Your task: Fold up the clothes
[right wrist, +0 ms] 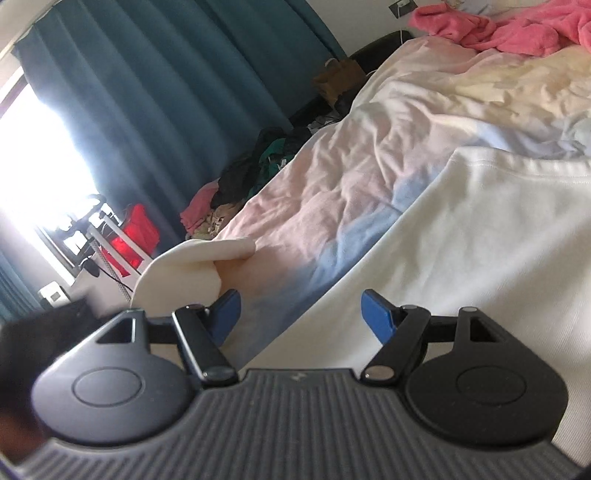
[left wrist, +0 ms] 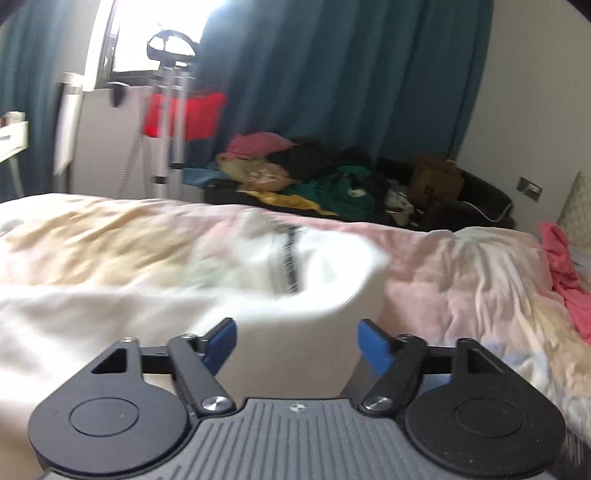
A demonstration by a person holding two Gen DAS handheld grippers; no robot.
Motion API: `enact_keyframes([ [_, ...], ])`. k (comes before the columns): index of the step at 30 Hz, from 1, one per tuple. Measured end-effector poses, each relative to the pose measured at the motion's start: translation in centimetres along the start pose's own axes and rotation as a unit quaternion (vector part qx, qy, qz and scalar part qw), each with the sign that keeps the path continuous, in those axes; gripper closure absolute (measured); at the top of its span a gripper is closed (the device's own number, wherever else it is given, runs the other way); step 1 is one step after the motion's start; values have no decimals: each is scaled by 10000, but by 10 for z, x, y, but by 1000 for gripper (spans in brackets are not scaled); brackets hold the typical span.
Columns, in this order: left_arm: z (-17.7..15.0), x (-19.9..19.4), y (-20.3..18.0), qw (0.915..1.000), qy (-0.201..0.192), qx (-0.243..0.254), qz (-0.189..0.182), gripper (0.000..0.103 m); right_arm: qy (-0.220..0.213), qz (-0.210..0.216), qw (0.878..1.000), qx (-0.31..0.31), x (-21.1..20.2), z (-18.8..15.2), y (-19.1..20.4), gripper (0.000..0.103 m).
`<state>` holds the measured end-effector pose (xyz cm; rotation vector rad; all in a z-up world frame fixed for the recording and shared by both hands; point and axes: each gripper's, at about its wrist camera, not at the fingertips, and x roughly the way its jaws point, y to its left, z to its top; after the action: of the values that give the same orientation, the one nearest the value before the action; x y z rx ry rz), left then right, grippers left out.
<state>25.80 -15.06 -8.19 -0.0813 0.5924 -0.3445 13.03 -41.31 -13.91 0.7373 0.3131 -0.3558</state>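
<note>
While both tools hover with fingers spread wide and nothing between them, the white garment [left wrist: 295, 280] lies across the rumpled bedspread [left wrist: 461, 266], blurred in the left view; the left gripper [left wrist: 296, 338] sits just over its near edge, probably seeking a hem; the right gripper [right wrist: 301, 312] straddles the garment's edge [right wrist: 480, 229], likely for a matching pinch; a pink towel [right wrist: 517, 26] lies well apart.

Teal curtains [left wrist: 332, 92], bright window [left wrist: 162, 33], rumpled bed [left wrist: 461, 266].
</note>
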Motion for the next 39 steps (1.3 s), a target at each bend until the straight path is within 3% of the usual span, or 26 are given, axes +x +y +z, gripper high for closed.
enact_keyframes([
  [6, -53, -99, 61, 9982, -156, 33, 576, 20, 37, 108, 9991, -408, -8, -8, 15, 28],
  [10, -69, -128, 97, 9937, -221, -196, 1080, 21, 120, 260, 9945, -1010, -21, -22, 35, 28],
  [12, -69, -145, 102, 9913, -445, -269, 1210, 21, 133, 383, 9907, -1296, -31, -29, 43, 28],
  [15, -69, -170, 107, 9895, -626, -439, 1229, 21, 190, 489, 9853, -1625, -42, -37, 53, 28],
  [19, -67, -194, 105, 9915, -562, -553, 1037, 20, 314, 528, 9804, -1870, -49, -40, 60, 29],
  [23, -62, -216, 101, 9921, -668, -468, 953, 19, 842, 704, 9797, -1678, -41, -22, 56, 30],
  [26, -59, -223, 113, 9916, -754, -772, 718, 17, 1368, 841, 9777, -1350, -20, 0, 55, 30],
  [29, -59, -220, 127, 9899, -818, -1102, 362, 14, 1612, 971, 9743, -1237, 11, 20, 68, 31],
  [33, -65, -195, 128, 9943, -547, -886, 230, 14, 2009, 1217, 9711, -416, 77, 42, 94, 31],
  [37, -75, -171, 137, 9945, -264, -1016, 52, 14, 1761, 537, 9820, -419, 151, 58, 122, 31],
  [39, -78, -163, 145, 9936, -247, -1098, -62, 14, 1763, 310, 9838, -49, 184, 62, 117, 32],
])
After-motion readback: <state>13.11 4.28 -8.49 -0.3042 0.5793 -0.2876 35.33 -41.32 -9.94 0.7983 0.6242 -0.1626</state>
